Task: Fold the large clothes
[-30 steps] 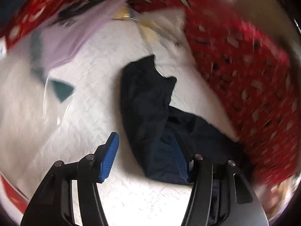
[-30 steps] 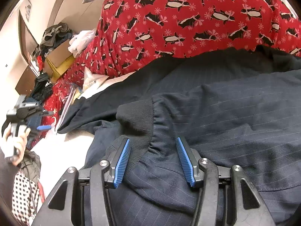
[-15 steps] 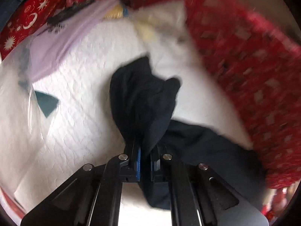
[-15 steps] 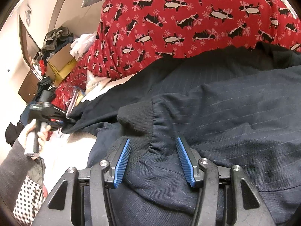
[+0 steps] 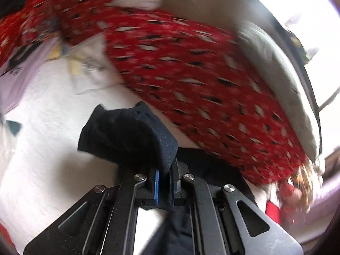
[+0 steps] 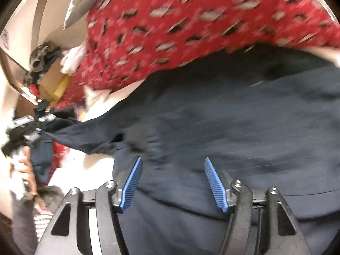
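Sleeve pinched and lifted off the white bed

The left gripper (image 5: 163, 182), spread apart a second ago, is now clenched on the sleeve (image 5: 131, 136) of the navy garment (image 6: 223, 131), pulling it taut above the white bedcover (image 5: 48, 131); the right gripper (image 6: 172, 182) stays released over the garment's body, beside the red penguin blanket (image 6: 170, 27).

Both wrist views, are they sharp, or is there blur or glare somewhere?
Left wrist view: red patterned bedding smeared by motion, window corner blown out white, left gripper fairly sharp. Right wrist view: navy garment and bedding streaked, right gripper crisp.
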